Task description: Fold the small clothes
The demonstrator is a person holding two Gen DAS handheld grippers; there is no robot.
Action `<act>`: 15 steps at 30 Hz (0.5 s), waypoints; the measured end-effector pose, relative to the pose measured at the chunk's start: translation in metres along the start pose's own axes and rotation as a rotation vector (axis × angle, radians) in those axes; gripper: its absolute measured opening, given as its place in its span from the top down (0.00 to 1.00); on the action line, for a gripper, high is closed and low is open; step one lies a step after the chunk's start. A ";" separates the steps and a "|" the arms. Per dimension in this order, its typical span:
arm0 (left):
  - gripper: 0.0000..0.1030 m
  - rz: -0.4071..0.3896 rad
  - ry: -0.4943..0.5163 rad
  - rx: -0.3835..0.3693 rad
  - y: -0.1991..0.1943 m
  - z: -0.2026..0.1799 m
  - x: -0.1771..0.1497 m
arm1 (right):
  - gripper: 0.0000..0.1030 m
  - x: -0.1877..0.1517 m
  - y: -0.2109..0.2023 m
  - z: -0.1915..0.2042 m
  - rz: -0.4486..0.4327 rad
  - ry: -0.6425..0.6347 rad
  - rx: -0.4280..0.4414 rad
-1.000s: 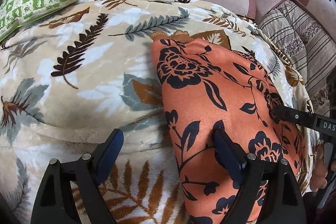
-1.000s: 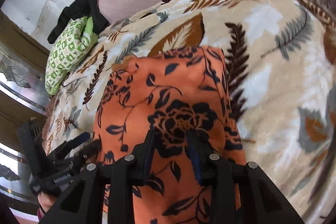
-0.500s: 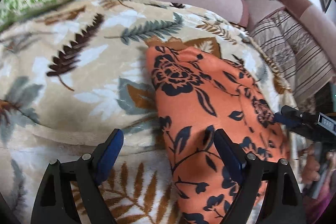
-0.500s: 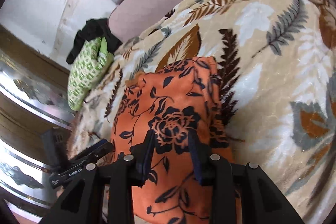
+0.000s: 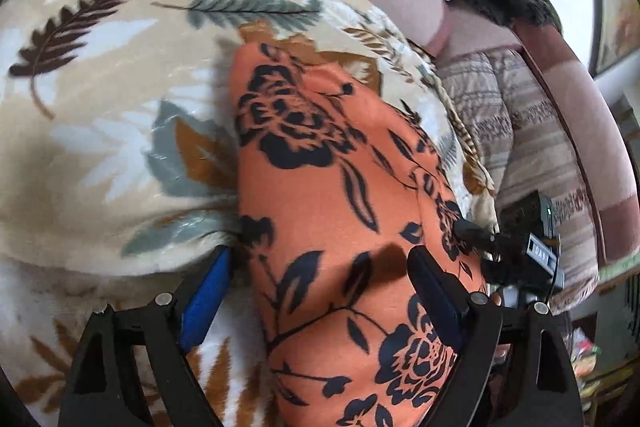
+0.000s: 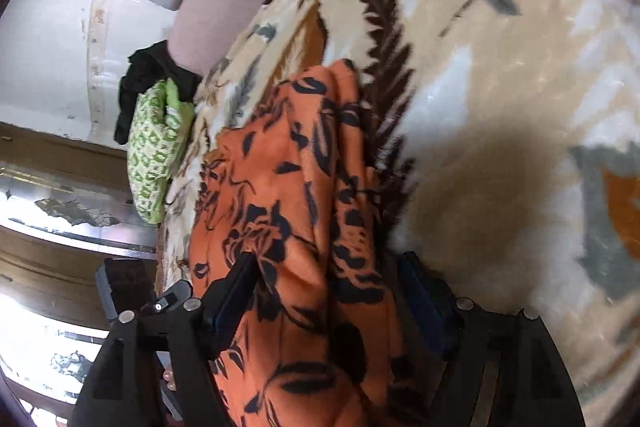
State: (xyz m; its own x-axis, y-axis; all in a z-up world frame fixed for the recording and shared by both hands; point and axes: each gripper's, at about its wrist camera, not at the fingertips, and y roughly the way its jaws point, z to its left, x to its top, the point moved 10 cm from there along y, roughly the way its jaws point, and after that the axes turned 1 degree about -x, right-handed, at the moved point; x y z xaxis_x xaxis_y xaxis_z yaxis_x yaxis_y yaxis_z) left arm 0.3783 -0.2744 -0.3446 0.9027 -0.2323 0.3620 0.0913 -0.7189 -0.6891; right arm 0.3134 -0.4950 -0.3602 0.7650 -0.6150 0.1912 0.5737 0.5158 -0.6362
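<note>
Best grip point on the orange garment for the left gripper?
Take the orange garment at its near left edge, coming in from the blanket side. That edge lies flat and exposed, and the open left gripper already straddles it.

The orange cloth garment with black flower print (image 5: pixel 332 227) is looking soft and matt, finely napped, its folds bunching thickly in the right wrist view (image 6: pixel 288 227). The beige fleece blanket with leaf pattern (image 5: pixel 100 107) under it is showing a plush, fuzzy pile with a faint sheen on the pale patches. At two o'clock a striped woven quilted cloth (image 5: pixel 532 155) is looking flatter and drier. The black plastic left gripper (image 5: pixel 320 291) is appearing smooth and semi-matt, with dull metal rivets and blue rubbery pads (image 5: pixel 208 299). At nine o'clock the green-and-white patterned cloth bundle (image 6: pixel 156 147) is looking matt.
</note>
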 end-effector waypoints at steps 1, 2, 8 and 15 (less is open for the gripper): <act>0.14 0.008 0.013 -0.018 0.002 -0.005 -0.002 | 0.26 -0.001 0.002 0.003 0.005 -0.002 0.023; 0.14 0.010 0.020 -0.027 0.004 -0.009 -0.004 | 0.26 -0.002 0.006 0.006 0.017 0.001 0.048; 0.14 -0.017 0.041 -0.031 0.006 -0.015 -0.002 | 0.26 -0.014 0.020 0.025 0.050 -0.032 0.109; 0.14 -0.058 0.084 -0.040 0.004 -0.028 0.002 | 0.36 -0.021 0.030 0.034 0.027 -0.081 0.064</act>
State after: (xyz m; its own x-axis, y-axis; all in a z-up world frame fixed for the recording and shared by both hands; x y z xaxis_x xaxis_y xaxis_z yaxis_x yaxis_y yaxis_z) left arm 0.3683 -0.2960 -0.3288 0.8576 -0.2424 0.4536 0.1242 -0.7582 -0.6400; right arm 0.3242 -0.4465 -0.3581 0.8002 -0.5512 0.2362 0.5679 0.5702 -0.5936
